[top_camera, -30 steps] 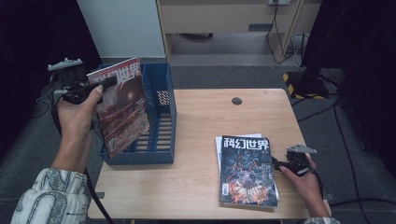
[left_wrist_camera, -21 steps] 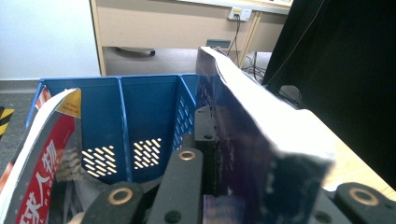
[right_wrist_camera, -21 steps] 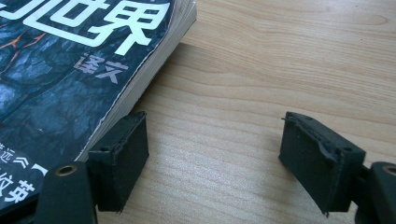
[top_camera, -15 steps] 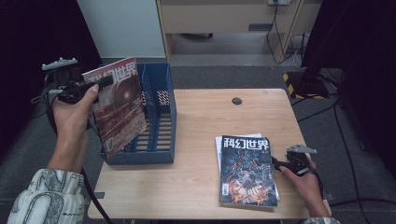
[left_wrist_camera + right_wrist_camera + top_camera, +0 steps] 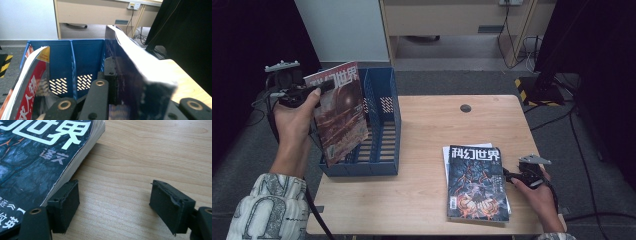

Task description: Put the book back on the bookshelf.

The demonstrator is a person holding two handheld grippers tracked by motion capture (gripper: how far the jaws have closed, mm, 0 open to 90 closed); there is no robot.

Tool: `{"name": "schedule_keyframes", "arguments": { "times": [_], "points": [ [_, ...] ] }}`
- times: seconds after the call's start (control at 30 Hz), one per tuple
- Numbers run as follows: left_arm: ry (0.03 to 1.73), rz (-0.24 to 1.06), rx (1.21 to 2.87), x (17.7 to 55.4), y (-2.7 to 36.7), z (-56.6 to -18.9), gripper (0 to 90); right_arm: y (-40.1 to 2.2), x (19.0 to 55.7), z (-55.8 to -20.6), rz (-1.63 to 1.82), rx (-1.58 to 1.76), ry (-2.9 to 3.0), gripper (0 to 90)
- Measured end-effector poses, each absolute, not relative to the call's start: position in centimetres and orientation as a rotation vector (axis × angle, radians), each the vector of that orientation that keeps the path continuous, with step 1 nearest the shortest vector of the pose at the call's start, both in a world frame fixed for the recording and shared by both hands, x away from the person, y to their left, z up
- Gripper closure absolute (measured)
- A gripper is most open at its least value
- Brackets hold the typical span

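pale wood table [image 5: 422,200] with two magazines, one lying flat and one held over a blue rack

low in the high view, right of centre, a dark-covered magazine with white characters [image 5: 477,184] lies flat on a small stack near the table's front edge; the right gripper [image 5: 512,176] sits just beside its right edge, jaws apart and gripping nothing, one pad next to the stack's edge. farther up at the left, the left gripper [image 5: 319,89] is clamped on the top edge of a red-covered magazine [image 5: 339,115], held upright and tilted over the blue plastic file rack [image 5: 384,125] standing at the table's left side.
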State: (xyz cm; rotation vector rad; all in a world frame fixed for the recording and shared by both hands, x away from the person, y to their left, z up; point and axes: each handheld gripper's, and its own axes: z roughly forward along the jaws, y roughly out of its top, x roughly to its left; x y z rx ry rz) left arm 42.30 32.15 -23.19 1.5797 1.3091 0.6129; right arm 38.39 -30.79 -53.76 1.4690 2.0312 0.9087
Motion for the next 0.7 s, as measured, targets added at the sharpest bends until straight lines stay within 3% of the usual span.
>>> {"name": "schedule_keyframes", "arguments": {
  "times": [0.7],
  "points": [
    [1.347,0.623,1.567,44.2,32.1,-25.2,83.7,-30.8,38.4,-53.8,0.909,1.47,2.031,23.6]
  ]
}}
